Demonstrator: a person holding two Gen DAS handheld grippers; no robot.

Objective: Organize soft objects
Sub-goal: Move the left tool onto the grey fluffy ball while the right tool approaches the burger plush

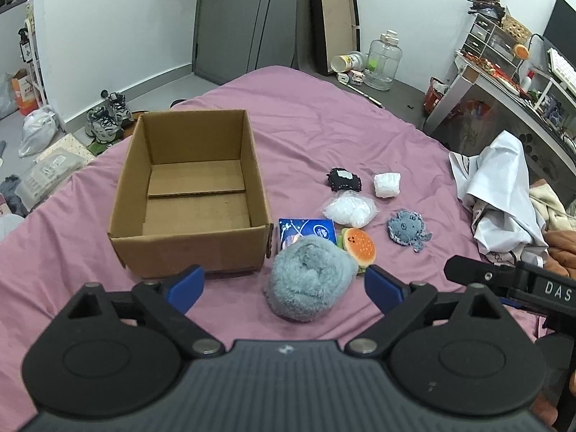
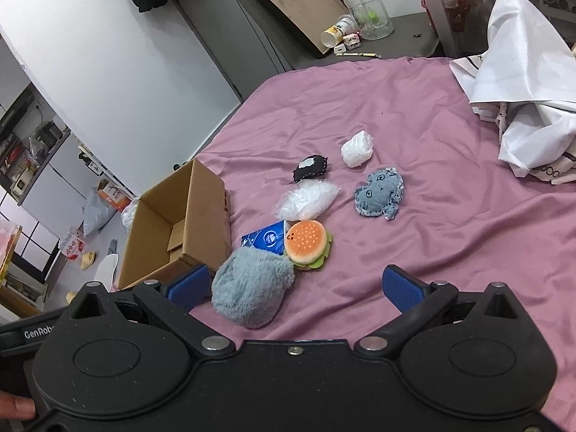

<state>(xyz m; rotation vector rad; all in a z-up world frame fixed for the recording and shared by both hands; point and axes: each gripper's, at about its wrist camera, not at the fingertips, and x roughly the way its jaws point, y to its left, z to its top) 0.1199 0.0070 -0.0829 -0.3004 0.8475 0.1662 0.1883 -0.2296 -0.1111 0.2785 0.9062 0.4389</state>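
Observation:
An open, empty cardboard box [image 1: 190, 194] stands on the pink bed sheet [image 1: 324, 126]; it also shows in the right wrist view [image 2: 187, 226]. Right of it lie a fluffy grey-blue bundle [image 1: 309, 280] [image 2: 252, 291], a burger plush [image 1: 358, 246] [image 2: 306, 244], a blue tissue pack [image 1: 306, 232] [image 2: 264, 239], a clear bag of white stuff [image 1: 349, 208] [image 2: 306, 199], a black pouch [image 1: 343, 180] [image 2: 309, 168], a white wad [image 1: 387, 185] [image 2: 356, 149] and a blue octopus plush [image 1: 406, 228] [image 2: 379, 194]. My left gripper [image 1: 284, 286] is open, the bundle between its jaws. My right gripper [image 2: 295, 289] is open and empty.
A crumpled white sheet [image 1: 504, 194] [image 2: 522, 90] and bedding lie at the bed's right edge. Beyond the bed are a cluttered desk [image 1: 504, 79], a clear water jug [image 1: 383, 59], a leaning frame [image 1: 334, 18] and shoes [image 1: 108, 115] on the floor.

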